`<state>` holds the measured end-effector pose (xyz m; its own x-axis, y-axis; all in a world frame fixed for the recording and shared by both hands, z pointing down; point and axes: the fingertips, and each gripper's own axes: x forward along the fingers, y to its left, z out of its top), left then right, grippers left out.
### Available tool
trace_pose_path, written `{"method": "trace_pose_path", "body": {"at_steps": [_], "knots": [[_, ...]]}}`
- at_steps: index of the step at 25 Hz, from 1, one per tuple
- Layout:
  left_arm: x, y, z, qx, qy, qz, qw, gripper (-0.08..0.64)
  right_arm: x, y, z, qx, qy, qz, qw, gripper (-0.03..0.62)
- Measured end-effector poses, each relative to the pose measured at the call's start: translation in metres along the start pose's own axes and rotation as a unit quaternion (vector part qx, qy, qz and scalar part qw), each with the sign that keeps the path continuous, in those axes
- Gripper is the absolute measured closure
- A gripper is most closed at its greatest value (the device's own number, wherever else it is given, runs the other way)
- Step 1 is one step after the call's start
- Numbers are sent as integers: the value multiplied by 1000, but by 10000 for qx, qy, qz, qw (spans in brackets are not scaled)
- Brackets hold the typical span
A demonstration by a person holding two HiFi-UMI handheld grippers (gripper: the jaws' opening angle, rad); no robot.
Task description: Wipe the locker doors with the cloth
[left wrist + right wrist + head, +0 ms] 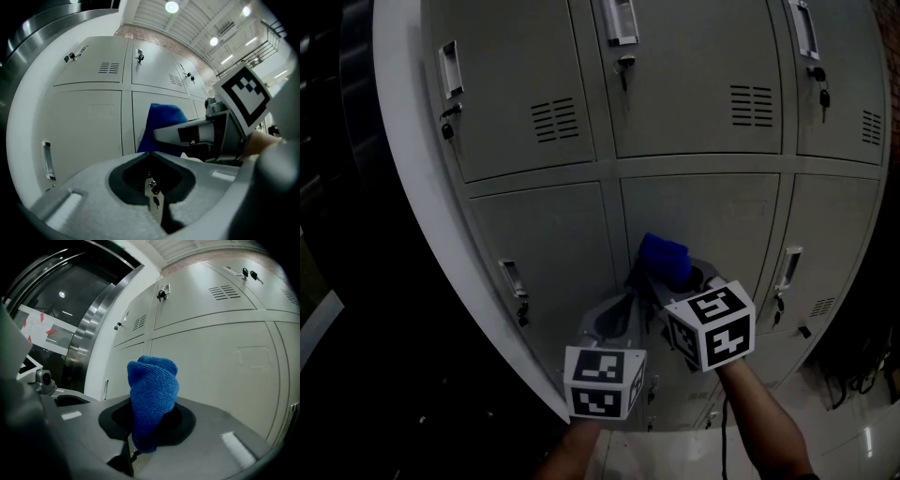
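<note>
As it stands up from between the jaws of the right gripper [667, 279], the blue cloth [664, 258] is bunched into a thick upright wad. The jaws are closed on its lower end. In the head view the cloth sits just below the centre of the frame, over the left edge of the lower middle locker door [712, 211], close to the seam with the lower left door [553, 239]. No view settles whether the cloth actually touches the metal.

Just left of it and slightly lower in the frame, the left gripper [628, 298] points at the same seam. Its jaws are drawn together with nothing held. Only a thin slot remains between them, and through it the left gripper view shows a locker key [153, 194] hanging from its lock. That view also shows the right gripper reaching in from the right side of the frame, with the cloth at its tip in front of the pale doors.

Each gripper carries a marker cube: the right one's [711, 328] lies below the cloth, and the left one's [603, 382] is at bottom centre. A bare forearm [764, 412] runs off the lower edge behind the right cube.

Across the top of the frame the upper row of doors carries louvred vents [554, 120], recessed handles and hanging keys. A white side panel [422, 216] closes off the locker bank at the left.
</note>
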<state>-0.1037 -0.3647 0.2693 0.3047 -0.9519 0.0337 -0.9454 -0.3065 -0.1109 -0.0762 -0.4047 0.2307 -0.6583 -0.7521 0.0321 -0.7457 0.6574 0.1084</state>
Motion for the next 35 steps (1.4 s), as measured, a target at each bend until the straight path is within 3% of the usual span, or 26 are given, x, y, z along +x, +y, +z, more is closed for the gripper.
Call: {"method": "trace_pose_path", "body": {"at_steps": [17, 24, 30, 35], "knots": [[42, -82, 9, 34, -44, -585, 9983, 560, -74, -109, -19, 173, 74, -943, 9954, 509], [55, -100, 13, 37, -70, -659, 9978, 559, -99, -146, -29, 190, 132, -1264, 9917, 509], [56, -99, 16, 54, -83, -622, 9980, 558, -101, -147, -25, 179, 136, -1254, 9918, 509], [53, -70, 19, 127, -104, -360, 9992, 560, -93, -104, 9, -71, -165, -868, 9961, 509]]}}
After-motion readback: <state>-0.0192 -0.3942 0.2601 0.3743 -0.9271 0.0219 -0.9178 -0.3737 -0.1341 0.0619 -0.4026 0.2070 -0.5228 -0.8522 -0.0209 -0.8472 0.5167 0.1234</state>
